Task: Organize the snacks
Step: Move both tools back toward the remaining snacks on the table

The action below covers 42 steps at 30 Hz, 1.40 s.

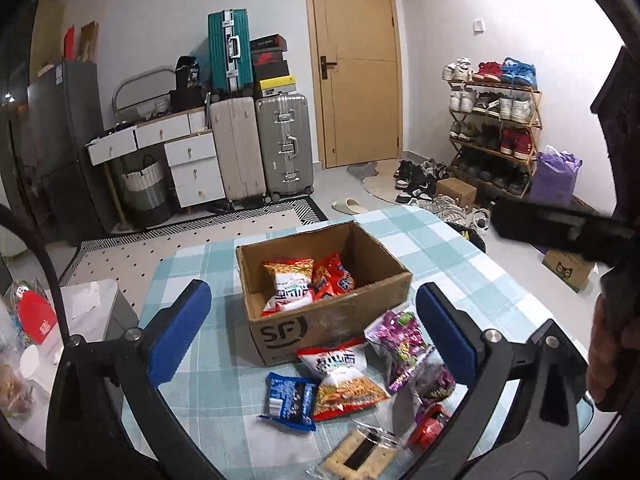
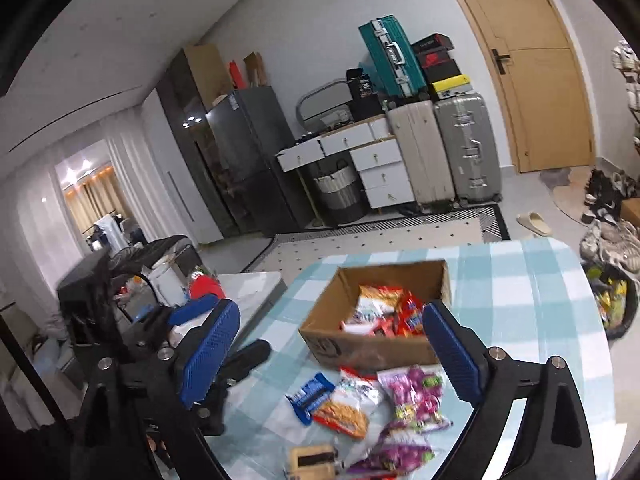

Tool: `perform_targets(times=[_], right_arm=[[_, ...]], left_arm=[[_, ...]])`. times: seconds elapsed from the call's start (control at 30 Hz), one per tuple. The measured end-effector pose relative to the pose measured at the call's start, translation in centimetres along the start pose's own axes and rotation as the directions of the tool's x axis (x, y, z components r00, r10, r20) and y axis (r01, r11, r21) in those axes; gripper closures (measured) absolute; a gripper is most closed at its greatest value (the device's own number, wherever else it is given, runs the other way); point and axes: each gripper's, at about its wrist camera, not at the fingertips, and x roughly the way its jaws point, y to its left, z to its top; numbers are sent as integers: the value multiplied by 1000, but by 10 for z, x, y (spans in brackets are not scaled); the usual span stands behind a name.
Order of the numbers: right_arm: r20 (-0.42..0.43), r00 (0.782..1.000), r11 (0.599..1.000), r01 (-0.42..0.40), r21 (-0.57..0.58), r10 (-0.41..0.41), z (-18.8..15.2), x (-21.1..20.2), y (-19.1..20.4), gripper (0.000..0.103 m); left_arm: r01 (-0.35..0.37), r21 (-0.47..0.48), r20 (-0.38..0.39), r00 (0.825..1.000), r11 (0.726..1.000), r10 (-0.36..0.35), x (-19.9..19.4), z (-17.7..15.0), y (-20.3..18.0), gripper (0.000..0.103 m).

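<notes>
Snacks [image 1: 343, 376]: 6 outside 1 box [image 1: 280, 332]

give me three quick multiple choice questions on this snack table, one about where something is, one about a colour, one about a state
1. Where does the blue snack packet lie?
A. inside the cardboard box
B. on the tablecloth in front of the box
C. on the floor

2. What colour is the suitcase stacked on top of the others?
A. teal
B. red
C. black

3. How does the left gripper stand?
A. shut on a packet
B. shut and empty
C. open and empty

Answers: 1 B, it lies on the checked tablecloth near the cardboard box. 2 A, its shell is teal. 3 C, the blue pads are wide apart with nothing gripped.
</notes>
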Motion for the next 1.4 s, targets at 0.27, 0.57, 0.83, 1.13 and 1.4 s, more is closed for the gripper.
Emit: perform_targets(times=[0.27,0.57,0.83,1.13,1.4], right_arm=[[-16,999,999,33,14,-33,-44,-7,-2,5],[-78,996,996,40,81,-34,-93,-11,-23,4],[-144,987,996,82,25,-78,-142,-10,-26,4],[-193,978,996,86,25,-79,-181,2,-30,4],[-235,968,994,103,31,-93,-194,13,-31,4]], left_arm=[[13,0,-37,999,1000,-13,-7,-35,-13,1],[67,-108,-94,993,992,-77,9,-96,-5,1],[-18,-157,-126,992,987,-2,24,-144,-6,1],[-28,-171,-128,992,985,6,27,-165,-11,1],[-40,-208,-156,988,977,7,29,-182,-4,1]])
